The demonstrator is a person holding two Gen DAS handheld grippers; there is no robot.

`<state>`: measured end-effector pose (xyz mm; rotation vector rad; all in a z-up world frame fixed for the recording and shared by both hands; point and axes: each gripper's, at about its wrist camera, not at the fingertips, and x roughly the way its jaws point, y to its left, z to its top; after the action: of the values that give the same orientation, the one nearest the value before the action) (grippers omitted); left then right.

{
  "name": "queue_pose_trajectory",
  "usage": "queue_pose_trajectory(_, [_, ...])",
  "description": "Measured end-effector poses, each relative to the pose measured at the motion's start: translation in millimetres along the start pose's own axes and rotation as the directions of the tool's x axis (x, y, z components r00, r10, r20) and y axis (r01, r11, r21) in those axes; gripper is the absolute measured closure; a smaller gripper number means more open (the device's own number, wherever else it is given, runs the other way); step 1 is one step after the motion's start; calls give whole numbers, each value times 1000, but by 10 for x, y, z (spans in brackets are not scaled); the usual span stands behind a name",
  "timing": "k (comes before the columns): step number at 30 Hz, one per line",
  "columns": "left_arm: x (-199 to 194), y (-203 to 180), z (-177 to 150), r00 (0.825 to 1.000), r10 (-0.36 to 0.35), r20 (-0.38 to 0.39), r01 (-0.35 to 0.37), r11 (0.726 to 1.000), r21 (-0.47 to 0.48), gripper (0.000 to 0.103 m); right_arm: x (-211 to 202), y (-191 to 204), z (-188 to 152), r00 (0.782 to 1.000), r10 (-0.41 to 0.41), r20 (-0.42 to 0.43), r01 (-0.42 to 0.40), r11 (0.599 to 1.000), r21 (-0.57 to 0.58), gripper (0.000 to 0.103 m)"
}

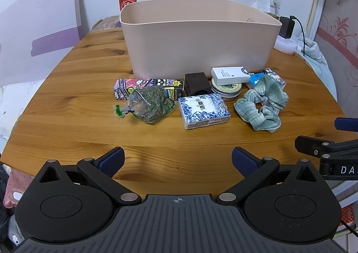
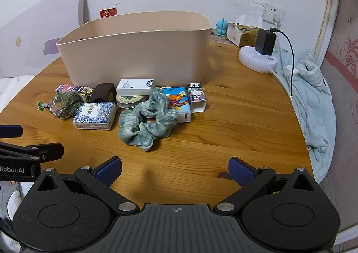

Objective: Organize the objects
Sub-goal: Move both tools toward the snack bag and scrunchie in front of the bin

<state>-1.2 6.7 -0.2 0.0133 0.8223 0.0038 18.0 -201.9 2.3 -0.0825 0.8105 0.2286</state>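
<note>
A beige bin (image 1: 197,35) (image 2: 134,51) stands on the wooden table (image 1: 67,123). In front of it lie a bag of dried herbs (image 1: 150,104) (image 2: 63,104), a blue-and-white box (image 1: 203,110) (image 2: 95,115), a green scrunchie (image 1: 261,105) (image 2: 147,121), a cartoon carton (image 1: 147,86), a dark brown block (image 1: 197,84) (image 2: 103,94), a round tin (image 1: 226,93) under a white box (image 1: 230,75) (image 2: 135,87), a blue card pack (image 2: 179,103) and a Hello Kitty box (image 2: 197,97). My left gripper (image 1: 177,160) and right gripper (image 2: 175,169) are open and empty, near the table's front.
A white power strip with a black charger (image 2: 261,53) sits at the back right, near a tissue box (image 2: 241,33) and a blue figurine (image 2: 222,26). A red carton (image 1: 127,1) stands behind the bin. A light blue cloth (image 2: 313,105) hangs off the table's right edge.
</note>
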Motion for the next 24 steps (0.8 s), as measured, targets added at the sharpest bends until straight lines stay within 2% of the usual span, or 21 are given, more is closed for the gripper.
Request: queue_pose_trajectory(24, [1, 66, -30, 1000, -4, -12, 4, 1000, -5, 0, -20, 48, 1, 1000, -5, 7, 5, 1000, -21, 0])
